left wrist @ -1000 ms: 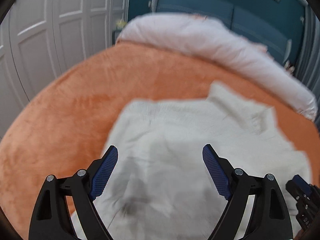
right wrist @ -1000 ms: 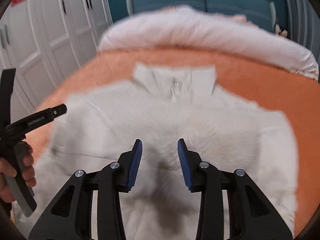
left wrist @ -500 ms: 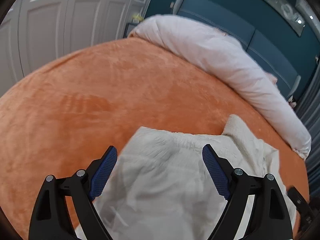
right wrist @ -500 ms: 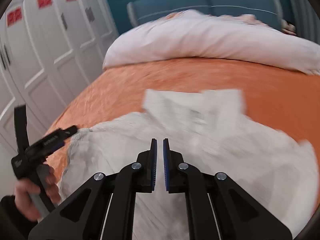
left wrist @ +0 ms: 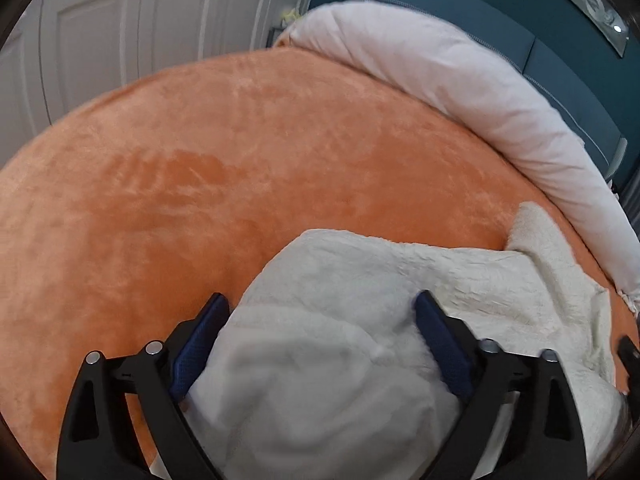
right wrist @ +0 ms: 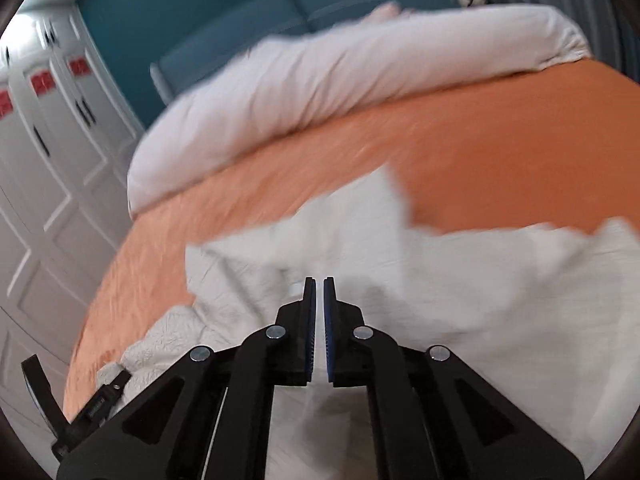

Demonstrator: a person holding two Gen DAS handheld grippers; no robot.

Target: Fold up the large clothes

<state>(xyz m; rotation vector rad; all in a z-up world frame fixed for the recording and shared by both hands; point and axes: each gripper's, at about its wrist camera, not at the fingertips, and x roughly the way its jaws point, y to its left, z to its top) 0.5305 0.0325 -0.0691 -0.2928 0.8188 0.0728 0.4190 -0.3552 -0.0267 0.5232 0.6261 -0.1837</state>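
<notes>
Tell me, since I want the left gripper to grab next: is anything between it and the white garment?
Nothing visible. The left gripper is open with the white garment bulging directly between its pads, on the orange bedspread.

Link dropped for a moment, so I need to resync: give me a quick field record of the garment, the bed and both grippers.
garment: white fleece top, rumpled on the bed
surface: orange blanket
behind: white duvet roll along the headboard side
left gripper: open wide, fleece bunched between the jaws
right gripper: shut; whether it pinches fabric cannot be told
</notes>
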